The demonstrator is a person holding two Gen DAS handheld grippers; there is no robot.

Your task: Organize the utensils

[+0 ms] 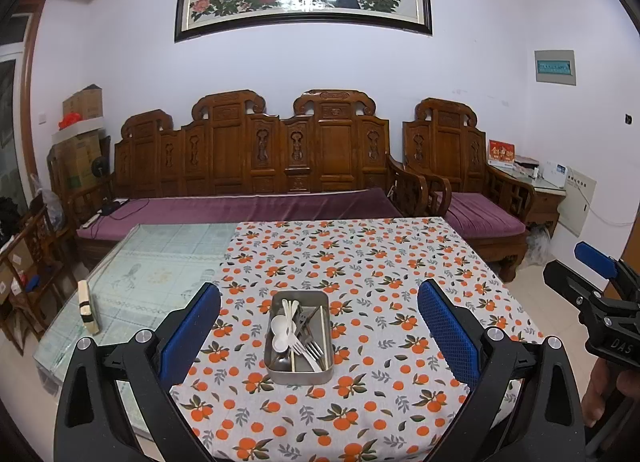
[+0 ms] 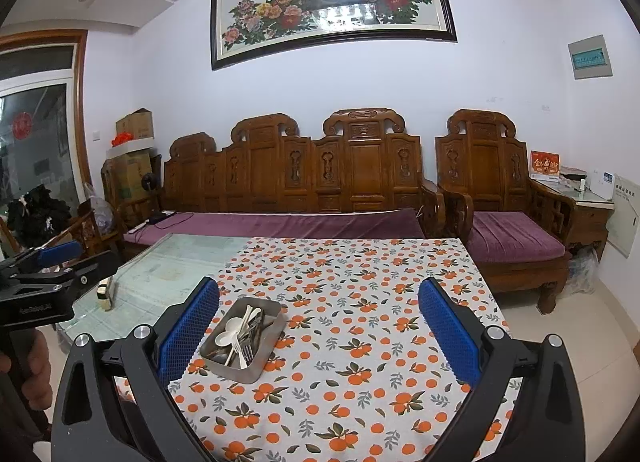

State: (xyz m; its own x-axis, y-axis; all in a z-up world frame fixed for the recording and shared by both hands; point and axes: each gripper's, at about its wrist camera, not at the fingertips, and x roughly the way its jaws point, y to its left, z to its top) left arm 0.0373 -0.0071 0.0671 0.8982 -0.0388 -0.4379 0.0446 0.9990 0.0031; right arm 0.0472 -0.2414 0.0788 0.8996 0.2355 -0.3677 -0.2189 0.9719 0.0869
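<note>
With both my left gripper (image 1: pixel 318 326) and right gripper (image 2: pixel 318 326) held wide and empty above the table (image 1: pixel 400 262), the metal tray (image 1: pixel 298 376) sits mid-cloth — its utensils (image 1: pixel 296 332) lie tangled, so one pinch may drag several out or shift the tray.

"DAS" on the right gripper (image 1: pixel 596 274)

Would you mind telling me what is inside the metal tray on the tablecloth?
The metal tray holds white plastic spoons, forks, darker metal utensils and chopsticks, all jumbled together. Anything lying beneath the pile is covered and cannot be identified.
</note>
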